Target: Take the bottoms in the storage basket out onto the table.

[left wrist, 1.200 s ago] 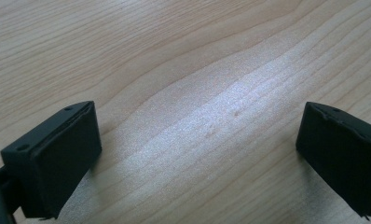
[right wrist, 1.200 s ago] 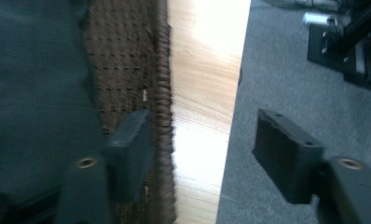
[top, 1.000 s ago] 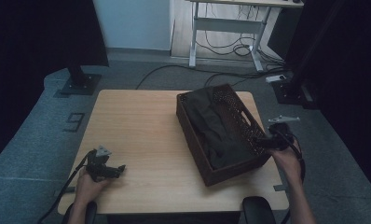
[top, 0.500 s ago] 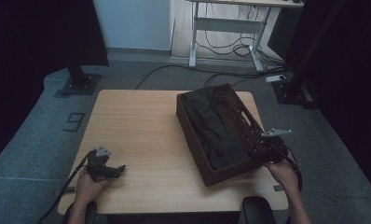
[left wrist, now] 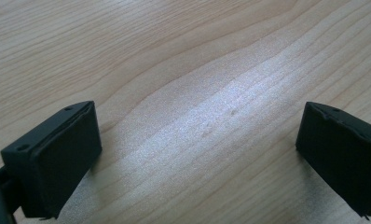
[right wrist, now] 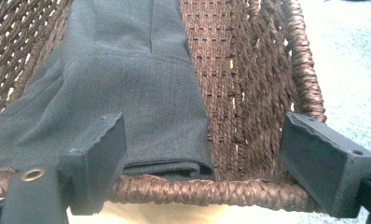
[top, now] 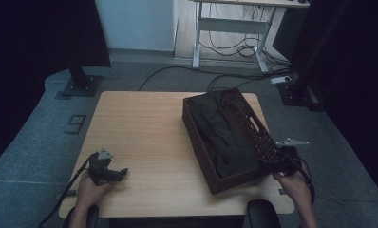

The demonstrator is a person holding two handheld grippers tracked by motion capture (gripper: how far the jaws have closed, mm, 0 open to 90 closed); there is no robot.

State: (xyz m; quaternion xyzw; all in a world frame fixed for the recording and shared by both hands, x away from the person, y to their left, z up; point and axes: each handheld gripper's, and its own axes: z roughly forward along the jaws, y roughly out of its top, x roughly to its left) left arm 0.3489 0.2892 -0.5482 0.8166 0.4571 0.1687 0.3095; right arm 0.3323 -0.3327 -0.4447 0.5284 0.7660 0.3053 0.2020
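High cam sits above the near edge, facing fwd and down over the whole worktop [top: 144, 128]. Left cam rides low, v. close to bare wood. Right cam looks close over the wicker basket [right wrist: 267, 93] rim; basket shared w/ high view.

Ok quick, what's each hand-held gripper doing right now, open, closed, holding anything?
Left hand-held gripper: open, empty, over the table.
Right hand-held gripper: open, holding nothing, at the basket rim by the grey cloth.

My folded grey garment [right wrist: 127, 93] covers the wicker basket's [right wrist: 249, 84] floor, and the picture's top edge crops both.
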